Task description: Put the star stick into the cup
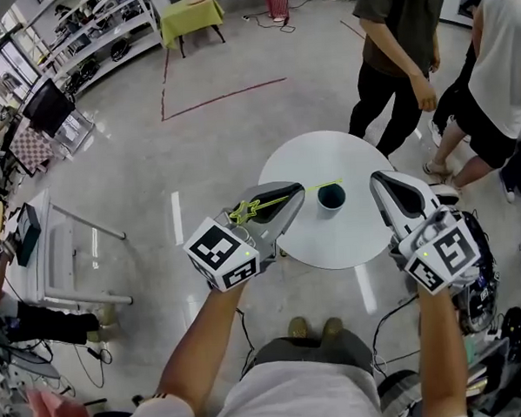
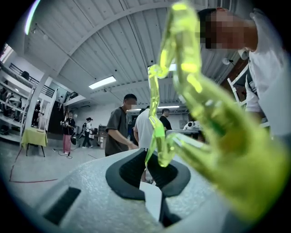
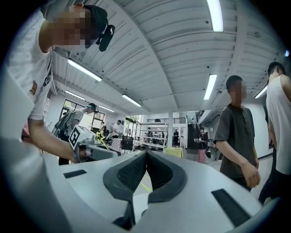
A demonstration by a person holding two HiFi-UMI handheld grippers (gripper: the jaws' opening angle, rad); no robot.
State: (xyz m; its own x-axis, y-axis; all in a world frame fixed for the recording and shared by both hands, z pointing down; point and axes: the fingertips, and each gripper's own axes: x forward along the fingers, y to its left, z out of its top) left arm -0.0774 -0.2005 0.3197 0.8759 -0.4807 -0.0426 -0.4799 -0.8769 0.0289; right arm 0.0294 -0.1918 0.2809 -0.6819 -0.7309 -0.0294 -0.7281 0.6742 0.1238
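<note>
A yellow-green star stick [image 1: 246, 211] lies pinched in my left gripper [image 1: 296, 196], which is shut on it. Its star end rests over the gripper body and its thin shaft reaches right, above the dark cup [image 1: 330, 197]. The cup stands upright on the round white table [image 1: 327, 156]. Seen from the left gripper [image 2: 152, 157], the star stick [image 2: 157, 136] rises large and blurred from between the closed jaws. My right gripper [image 1: 377, 180] hovers just right of the cup, holding nothing. Its pads meet at the tip in the right gripper view [image 3: 146, 154], where the left gripper [image 3: 88, 148] also shows.
Two people stand at the table's far right side [image 1: 401, 56] [image 1: 501, 68]. Open floor with a red tape line [image 1: 220, 96] lies to the left. A green-covered table [image 1: 191, 13] and shelving [image 1: 103, 37] stand far back. Cables and gear crowd the floor at lower right.
</note>
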